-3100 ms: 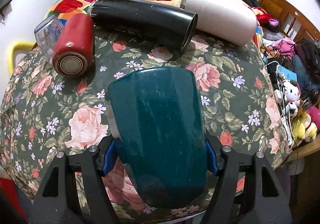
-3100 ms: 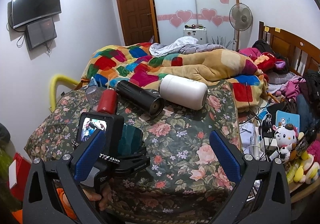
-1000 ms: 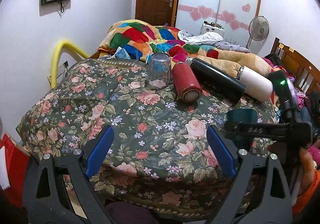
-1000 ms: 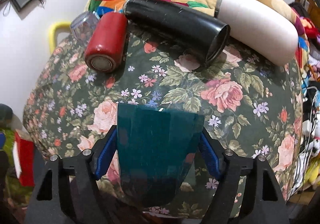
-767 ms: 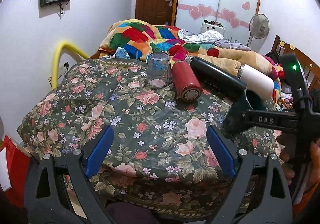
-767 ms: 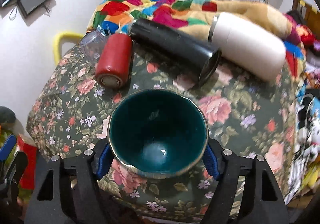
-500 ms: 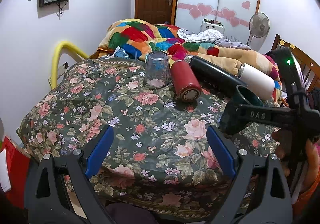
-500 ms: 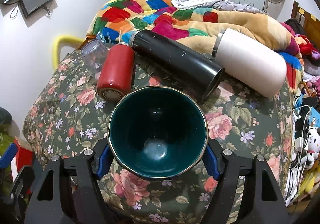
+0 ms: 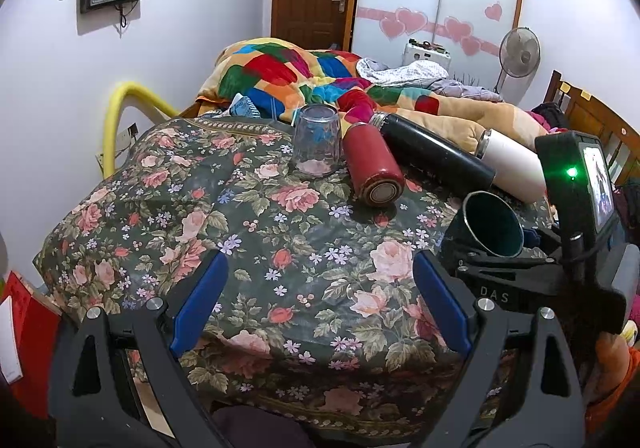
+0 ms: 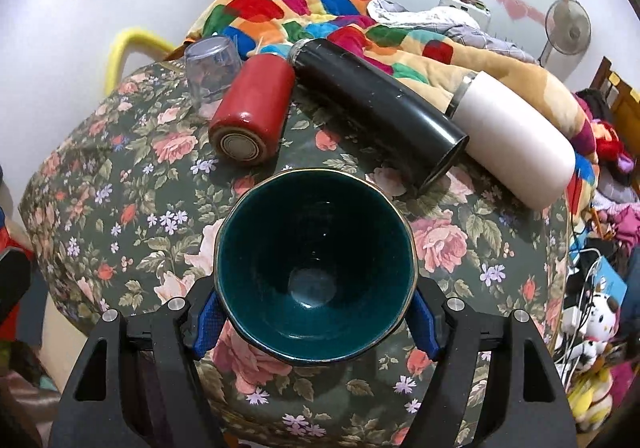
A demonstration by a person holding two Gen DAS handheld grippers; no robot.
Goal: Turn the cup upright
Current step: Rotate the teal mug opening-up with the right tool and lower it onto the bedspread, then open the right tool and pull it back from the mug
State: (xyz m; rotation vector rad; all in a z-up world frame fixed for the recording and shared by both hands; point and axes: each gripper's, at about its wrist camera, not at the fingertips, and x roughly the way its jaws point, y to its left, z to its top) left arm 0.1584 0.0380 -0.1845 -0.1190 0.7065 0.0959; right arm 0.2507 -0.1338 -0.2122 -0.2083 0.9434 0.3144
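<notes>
**Teal cup held mouth-up in the right gripper above the floral table**

The right gripper (image 10: 316, 312) is clamped on the teal cup (image 10: 316, 272), its blue pads pressed against the cup's sides below the gold-edged rim. The cup's mouth faces the wrist camera, and its dark glazed interior looks empty, with only a glint on the bottom. From the left wrist view the same cup (image 9: 493, 224) sits at the right side of the table, tilted with its mouth up and toward the left, carried by the right gripper (image 9: 516, 272); whether its base touches the cloth cannot be told.

The left gripper (image 9: 320, 304) hangs spread wide over the near edge of the floral tablecloth (image 9: 256, 232), with nothing between its blue pads.

At the far side of the table a clear glass (image 9: 317, 146) stands upside down, nothing visible inside. Just beside it lies a red flask (image 9: 372, 167) on its side, base toward the cameras. Next to that lies a black flask (image 9: 434, 159), also on its side, and beyond it a white flask (image 9: 514, 167), resting against the patchwork blanket (image 9: 304, 79).
</notes>
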